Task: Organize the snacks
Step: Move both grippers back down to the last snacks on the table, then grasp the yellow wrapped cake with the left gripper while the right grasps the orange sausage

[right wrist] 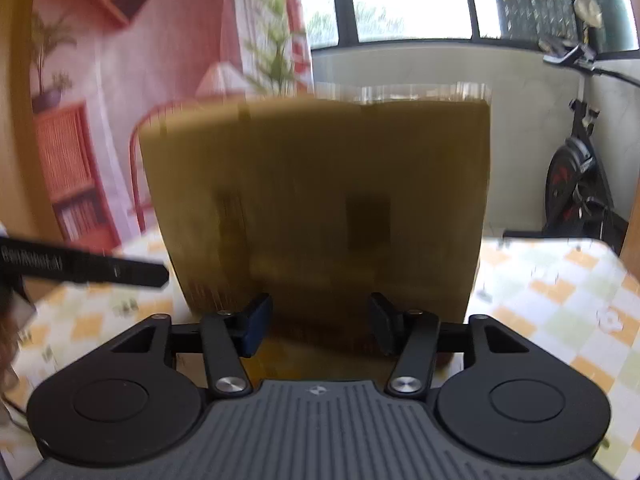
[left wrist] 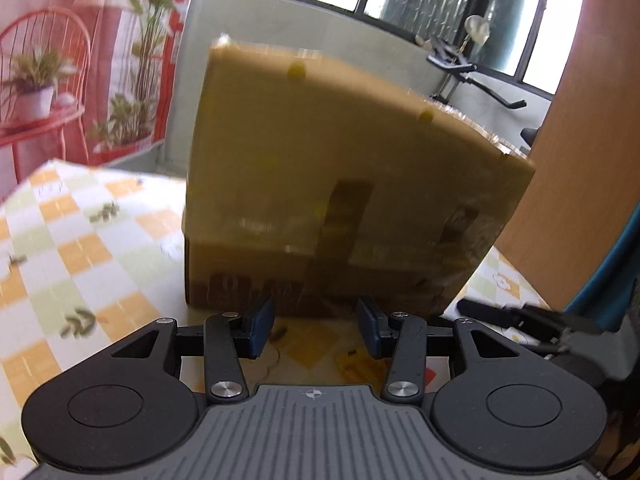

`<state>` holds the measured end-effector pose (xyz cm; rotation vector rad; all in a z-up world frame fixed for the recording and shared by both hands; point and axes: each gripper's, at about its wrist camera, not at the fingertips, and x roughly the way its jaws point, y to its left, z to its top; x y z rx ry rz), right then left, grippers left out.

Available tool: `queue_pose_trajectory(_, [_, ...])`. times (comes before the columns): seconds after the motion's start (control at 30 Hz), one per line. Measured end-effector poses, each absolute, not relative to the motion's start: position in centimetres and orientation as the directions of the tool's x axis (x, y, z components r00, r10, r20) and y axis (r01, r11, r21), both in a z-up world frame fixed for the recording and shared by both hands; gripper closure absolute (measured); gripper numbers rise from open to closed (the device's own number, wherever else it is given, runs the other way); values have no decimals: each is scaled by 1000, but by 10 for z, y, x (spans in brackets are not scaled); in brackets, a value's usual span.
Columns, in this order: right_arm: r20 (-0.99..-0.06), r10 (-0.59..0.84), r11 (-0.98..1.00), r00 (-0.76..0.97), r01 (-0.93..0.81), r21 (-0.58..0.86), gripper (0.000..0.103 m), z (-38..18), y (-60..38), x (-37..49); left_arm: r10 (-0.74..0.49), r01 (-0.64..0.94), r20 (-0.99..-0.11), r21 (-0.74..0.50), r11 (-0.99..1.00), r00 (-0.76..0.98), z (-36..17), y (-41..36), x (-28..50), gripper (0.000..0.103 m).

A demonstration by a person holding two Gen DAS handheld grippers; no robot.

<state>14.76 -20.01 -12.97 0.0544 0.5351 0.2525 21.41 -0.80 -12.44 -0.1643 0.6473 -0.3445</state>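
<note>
Left tongs and right tongs spread, empty, near cardboard box base (blurred), checked tablecloth bare alongside

Cardboard box: blurred in both wrist views; print along its lower front edge unreadable; dark patches on the flap indistinct; contents hidden behind the raised flap.
Checked tablecloth: far part hidden behind the box, cut off at the left edge.
Small yellow items below the box: too blurred to identify.
Exercise bike: partly cut off at the right.
</note>
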Motion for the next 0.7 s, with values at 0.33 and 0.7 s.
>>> queue_pose_trajectory(0.33, [-618, 267, 964, 739, -211, 163, 63, -179, -209, 152, -373, 261, -632, -267, 928, 679, -154, -19, 223, 55])
queue_pose_trajectory(0.7, [-643, 290, 956, 709, -238, 169, 84, -185, -209, 156, -374, 265, -663, -264, 927, 648, -170, -36, 216, 55])
